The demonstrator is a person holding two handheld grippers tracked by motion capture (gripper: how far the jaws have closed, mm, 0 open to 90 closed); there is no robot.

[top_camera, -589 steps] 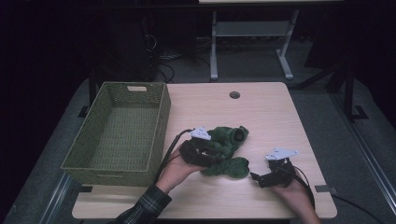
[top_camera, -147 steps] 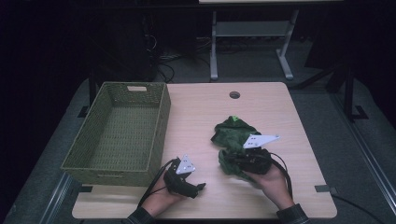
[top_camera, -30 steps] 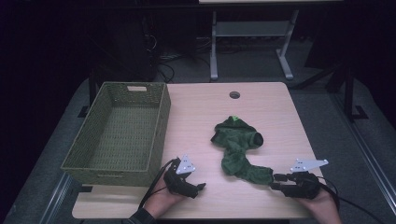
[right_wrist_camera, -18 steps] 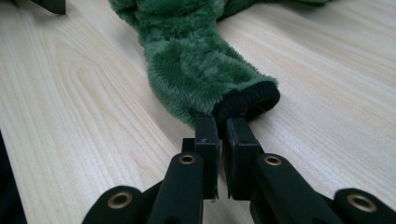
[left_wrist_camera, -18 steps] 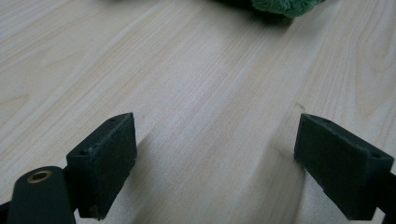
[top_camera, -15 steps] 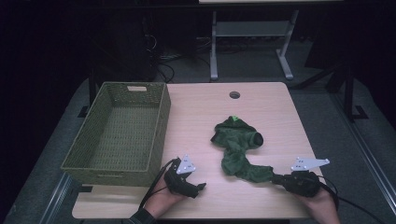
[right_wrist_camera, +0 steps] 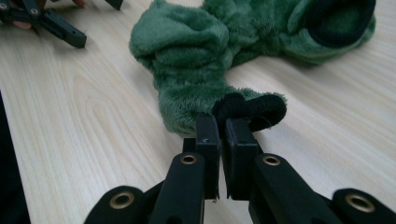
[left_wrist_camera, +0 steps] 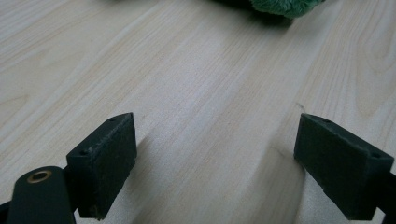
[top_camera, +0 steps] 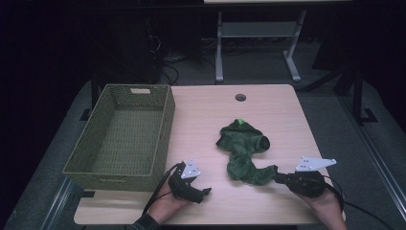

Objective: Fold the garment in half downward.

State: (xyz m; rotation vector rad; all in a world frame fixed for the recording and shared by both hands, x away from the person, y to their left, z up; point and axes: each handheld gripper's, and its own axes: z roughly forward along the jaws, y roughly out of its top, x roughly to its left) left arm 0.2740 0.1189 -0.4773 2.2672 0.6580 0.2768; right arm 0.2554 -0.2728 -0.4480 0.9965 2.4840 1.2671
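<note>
High view: While the left gripper [top_camera: 190,184] rests idle on the pale wooden surface [top_camera: 268,105] near its front edge, the right gripper [top_camera: 292,179] has its jaws at the near end of a green fleece garment [top_camera: 242,146] lying crumpled right of centre. An empty woven basket [top_camera: 122,136] stands at the left, well apart from the garment.
Left gripper view: Jaws spread wide over bare wood, nothing between them; a scrap of green fleece [left_wrist_camera: 285,5] shows at the top edge.
Right gripper view: Jaws pressed nearly together, pinching the black ribbed cuff [right_wrist_camera: 254,108] at the end of a sleeve or leg of the garment.
Handling: Likely light, soft and floppy; it should drape and trail when lifted. The cuff looks the firmest place to hold; plush pile may slip.
</note>
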